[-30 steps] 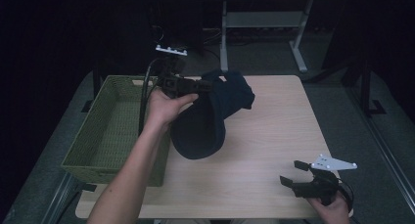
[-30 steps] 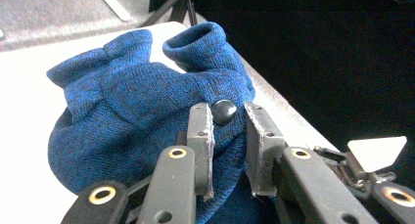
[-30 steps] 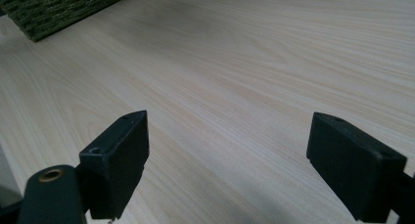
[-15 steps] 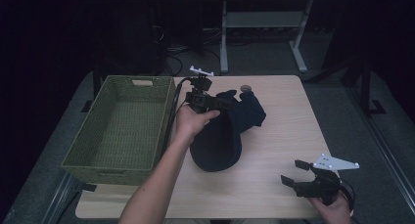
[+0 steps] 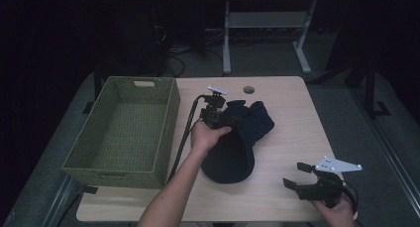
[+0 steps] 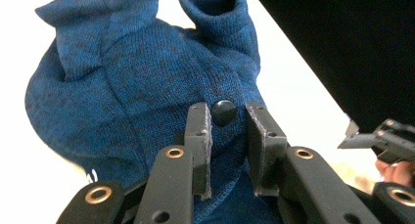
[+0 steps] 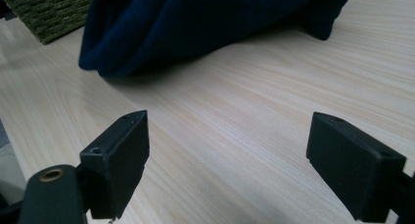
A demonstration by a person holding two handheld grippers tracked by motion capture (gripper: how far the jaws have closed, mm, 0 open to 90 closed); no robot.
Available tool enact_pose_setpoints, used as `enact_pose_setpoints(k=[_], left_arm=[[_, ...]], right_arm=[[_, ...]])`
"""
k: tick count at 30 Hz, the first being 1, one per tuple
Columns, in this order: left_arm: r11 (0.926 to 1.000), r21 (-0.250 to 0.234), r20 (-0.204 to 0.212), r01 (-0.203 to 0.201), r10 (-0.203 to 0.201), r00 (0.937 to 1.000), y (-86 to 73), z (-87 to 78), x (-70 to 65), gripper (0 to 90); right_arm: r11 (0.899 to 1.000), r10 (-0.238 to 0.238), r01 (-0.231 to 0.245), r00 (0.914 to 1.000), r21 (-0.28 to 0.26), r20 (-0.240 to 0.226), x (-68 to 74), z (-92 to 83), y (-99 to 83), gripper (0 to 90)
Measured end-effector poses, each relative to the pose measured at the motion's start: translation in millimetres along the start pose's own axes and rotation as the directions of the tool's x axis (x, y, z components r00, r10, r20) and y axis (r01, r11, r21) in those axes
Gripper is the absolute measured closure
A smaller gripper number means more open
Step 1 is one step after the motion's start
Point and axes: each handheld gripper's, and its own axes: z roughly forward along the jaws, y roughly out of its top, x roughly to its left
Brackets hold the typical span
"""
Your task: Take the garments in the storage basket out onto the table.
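Observation:
A dark blue knitted garment point(image 5: 233, 147) lies heaped in the middle of the wooden table point(image 5: 292, 138). My left gripper point(image 5: 236, 122) rests on its upper part, pointing right. In the left gripper view the jaws point(image 6: 227, 114) stand a little apart over the knit point(image 6: 122, 77), with a dark button point(image 6: 223, 111) between their tips. They have just been opening, and the pads' inner faces show bare. My right gripper point(image 5: 296, 175) hovers open near the front right edge with nothing between its fingers. In its own view point(image 7: 227, 131) it faces the garment point(image 7: 195, 23) from a short way off.
A green woven basket point(image 5: 168, 123) stands with nothing in it on the table's left side, and its corner point(image 7: 44, 9) shows in the right gripper view. A round hole point(image 5: 248, 89) sits near the far edge. Bare wood lies right of the garment. The floor behind is dark.
My left hand carried the garment from beside the basket to the right and down onto the table's middle, where it now lies spread. The right gripper kept still.

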Motion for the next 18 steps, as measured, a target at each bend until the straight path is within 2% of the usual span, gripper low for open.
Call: enact_pose_setpoints(k=[10,18], left_arm=[[0.9993,0.021,-0.01,0.032,-0.032,0.9994,-24.8,15.3,11.8,71.9],[0.9967,0.058,-0.01,0.057,-0.056,0.9984,-43.1,27.7,21.2,70.6]], right_arm=[[1.0,-0.008,0.008,1.0,0.012,0.0,1.8,3.4,-0.1,15.9],[1.0,-0.003,0.003,1.0,0.019,-0.008,2.0,4.7,-0.2,16.2]])
